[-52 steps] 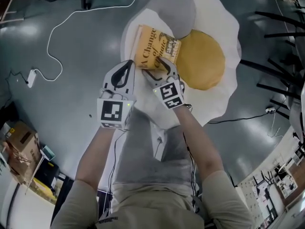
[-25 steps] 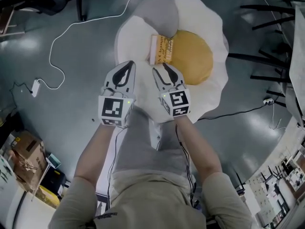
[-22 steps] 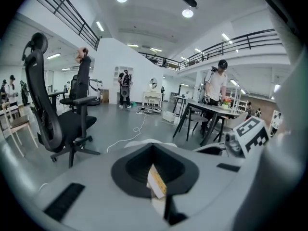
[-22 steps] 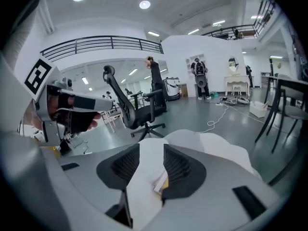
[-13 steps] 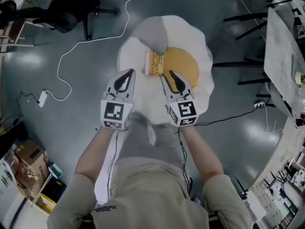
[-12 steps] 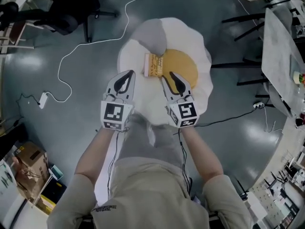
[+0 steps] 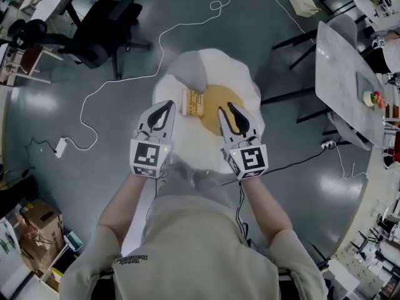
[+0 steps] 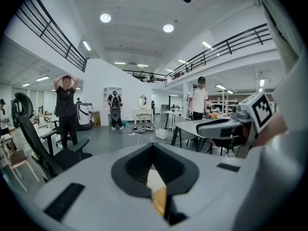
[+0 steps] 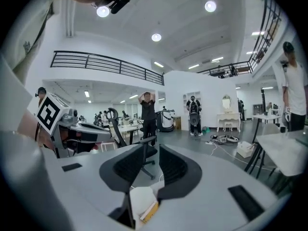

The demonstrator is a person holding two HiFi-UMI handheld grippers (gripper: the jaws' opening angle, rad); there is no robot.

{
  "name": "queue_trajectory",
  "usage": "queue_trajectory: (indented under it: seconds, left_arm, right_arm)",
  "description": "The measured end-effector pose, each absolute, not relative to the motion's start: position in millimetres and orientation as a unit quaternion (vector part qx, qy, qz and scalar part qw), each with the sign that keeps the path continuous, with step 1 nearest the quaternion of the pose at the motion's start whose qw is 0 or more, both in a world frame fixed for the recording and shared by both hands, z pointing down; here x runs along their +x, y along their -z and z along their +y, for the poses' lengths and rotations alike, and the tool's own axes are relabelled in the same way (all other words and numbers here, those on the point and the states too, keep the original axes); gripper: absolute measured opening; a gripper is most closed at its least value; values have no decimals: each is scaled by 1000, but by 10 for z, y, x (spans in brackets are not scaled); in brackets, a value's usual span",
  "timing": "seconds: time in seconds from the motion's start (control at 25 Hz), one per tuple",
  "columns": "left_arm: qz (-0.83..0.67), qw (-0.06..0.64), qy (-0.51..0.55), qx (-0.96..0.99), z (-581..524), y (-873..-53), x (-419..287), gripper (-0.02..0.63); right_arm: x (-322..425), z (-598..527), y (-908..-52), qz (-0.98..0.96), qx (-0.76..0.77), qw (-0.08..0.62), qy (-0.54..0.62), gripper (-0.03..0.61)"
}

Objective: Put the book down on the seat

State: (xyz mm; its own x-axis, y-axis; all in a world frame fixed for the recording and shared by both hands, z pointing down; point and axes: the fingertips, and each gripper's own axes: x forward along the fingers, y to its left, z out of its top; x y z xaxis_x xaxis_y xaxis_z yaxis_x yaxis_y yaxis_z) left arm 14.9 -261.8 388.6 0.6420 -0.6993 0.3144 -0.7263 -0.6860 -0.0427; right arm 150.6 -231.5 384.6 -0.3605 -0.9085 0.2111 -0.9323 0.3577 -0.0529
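Head view: book [image 7: 192, 102] lies flat on seat [image 7: 215, 64]; left gripper [image 7: 167, 105] and right gripper [image 7: 227, 108] hover short of it.
Left gripper view: jaws pressed together, empty.
Right gripper view: jaws apart, closing on nothing.
Paperback probably light and bendy (pinch near spine).

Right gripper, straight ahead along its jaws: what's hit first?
Right gripper, jaws closing on nothing, would clear the book; likely first contact is the black office chair, far off.

Book [image 7: 192, 102] flat on egg-shaped seat [image 7: 225, 67], seemingly straight on grey floor [image 7: 69, 192]
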Motion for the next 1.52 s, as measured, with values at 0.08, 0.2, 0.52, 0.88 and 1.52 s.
queue_trajectory:
  seconds: [0.08, 0.2, 0.52, 0.88, 1.52]
  left_arm:
    - [-389, 31, -140, 910, -2564, -3606, 208, 9]
    - [-382, 16, -115, 917, -2478, -3219, 317, 9]
    - [-355, -35, -72, 931, -2288, -2406, 562, 9]
    - [-337, -50, -29, 940, -2078, -1976, 708, 9]
    - [-316, -35, -8, 948, -1825, -2016, 753, 9]
  right_arm:
    - [1577, -2272, -3514, -821, 565, 59, -60, 106]
    - [1682, -2180, -3059, -819, 572, 36, -30, 94]
    - [1921, -1792, -2108, -805, 591, -14, 49, 83]
    - [1983, -1480, -1955, -800, 597, -21, 52, 77]
    - [2005, -1382, -2101, -794, 607, -17, 28, 15]
